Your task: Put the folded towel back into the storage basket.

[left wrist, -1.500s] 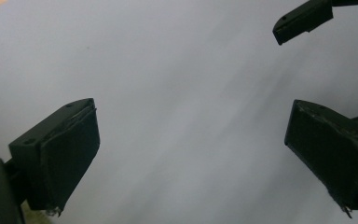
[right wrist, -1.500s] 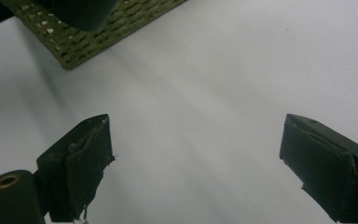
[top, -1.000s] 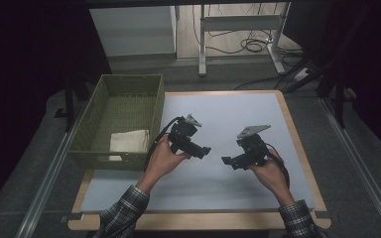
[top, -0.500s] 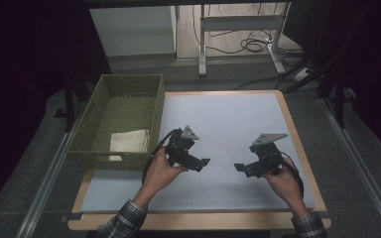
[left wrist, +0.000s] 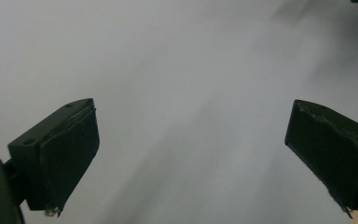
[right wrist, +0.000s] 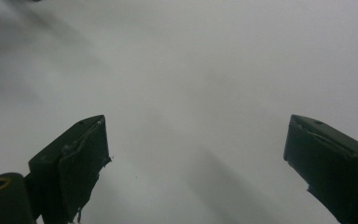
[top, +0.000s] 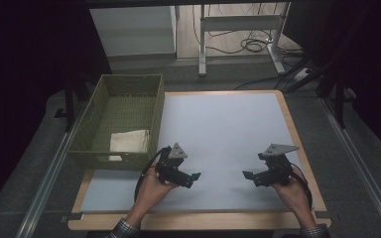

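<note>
Both grippers have drawn back toward the lower edge of the frame: left gripper lower centre-left, right gripper lower right, jaws wide and empty. The folded cloth lies in the green basket, centre left, so the placing looks done. The pale worktop is bare; cables trail across the floor behind.

folded cloth | near edge hidden (by basket wall)
</note>
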